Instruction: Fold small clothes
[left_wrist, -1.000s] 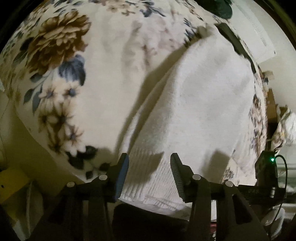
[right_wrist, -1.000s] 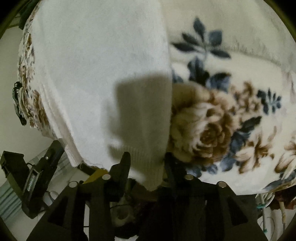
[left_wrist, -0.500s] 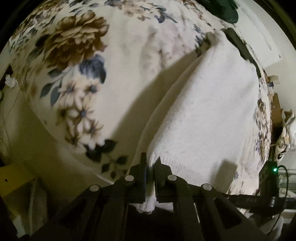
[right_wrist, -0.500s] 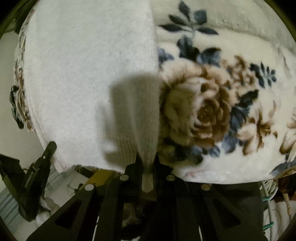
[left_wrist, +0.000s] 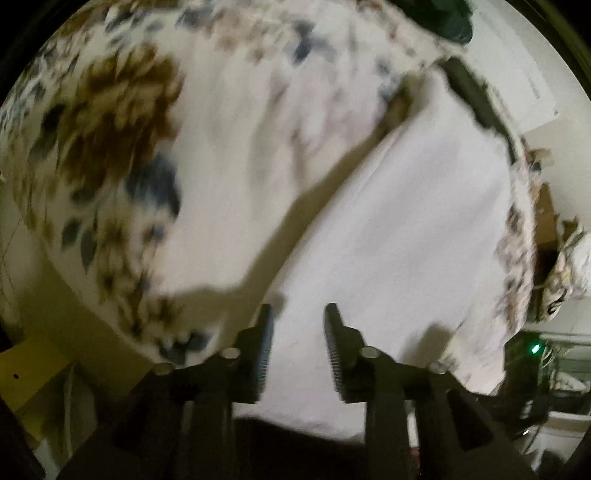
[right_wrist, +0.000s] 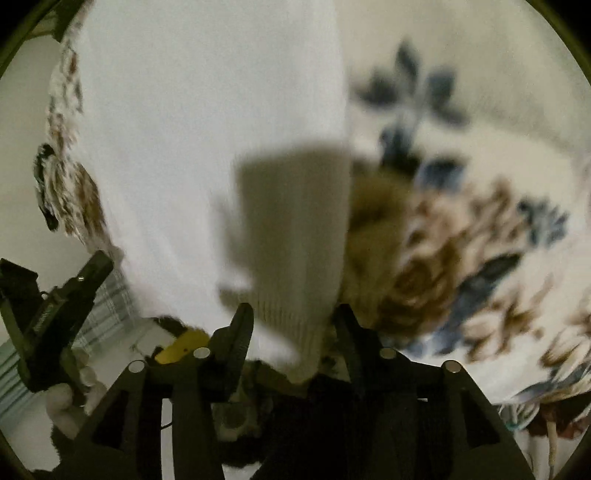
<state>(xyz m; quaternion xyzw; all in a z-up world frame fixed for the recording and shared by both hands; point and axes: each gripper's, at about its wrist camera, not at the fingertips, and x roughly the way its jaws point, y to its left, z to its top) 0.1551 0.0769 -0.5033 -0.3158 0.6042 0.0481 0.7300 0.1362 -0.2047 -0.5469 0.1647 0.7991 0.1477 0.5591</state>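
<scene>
Straddling hem at bed edge: left claw and right claw both released, white sweater flat on floral blanket; folding not started, I judge.

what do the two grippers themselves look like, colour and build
Both the left gripper and the right gripper are matte black, with two flat fingers carrying ribbed pads on their inner faces. Angled black linkage bars behind them are joined by round silver pins. No cables, markings or sleeves show on them.
</scene>
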